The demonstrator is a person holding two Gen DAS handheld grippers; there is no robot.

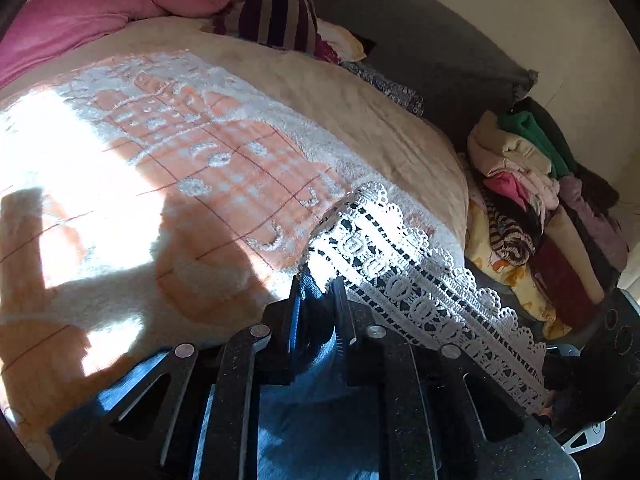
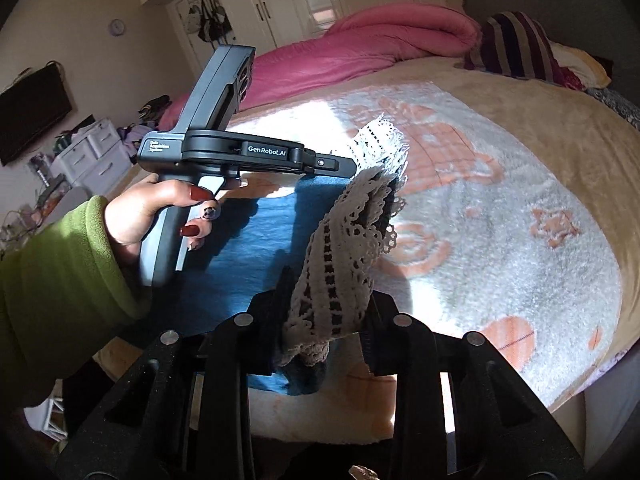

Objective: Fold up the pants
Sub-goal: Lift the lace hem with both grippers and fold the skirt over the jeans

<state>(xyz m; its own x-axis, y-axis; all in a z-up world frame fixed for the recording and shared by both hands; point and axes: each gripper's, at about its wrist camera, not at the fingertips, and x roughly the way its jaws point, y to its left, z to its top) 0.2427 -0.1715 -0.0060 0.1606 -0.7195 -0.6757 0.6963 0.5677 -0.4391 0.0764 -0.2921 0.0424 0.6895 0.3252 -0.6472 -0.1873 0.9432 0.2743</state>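
Blue pants (image 2: 248, 248) with white lace trim (image 2: 340, 264), lifted off the bed, stretched between two claws, lace edge bunched and draping, fabric taut, sunlit

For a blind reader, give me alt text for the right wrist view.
The right gripper and left gripper each pinch the blue lace-trimmed pants above a sunlit bed blanket. A hand in a green sleeve holds the left one.

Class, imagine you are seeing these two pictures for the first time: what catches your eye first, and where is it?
First the blue pants with white lace trim, held above the bed between both tongs. The left tongs pinch the blue cloth, the right tongs the lace. Behind lie a sunlit blanket and a pink quilt.
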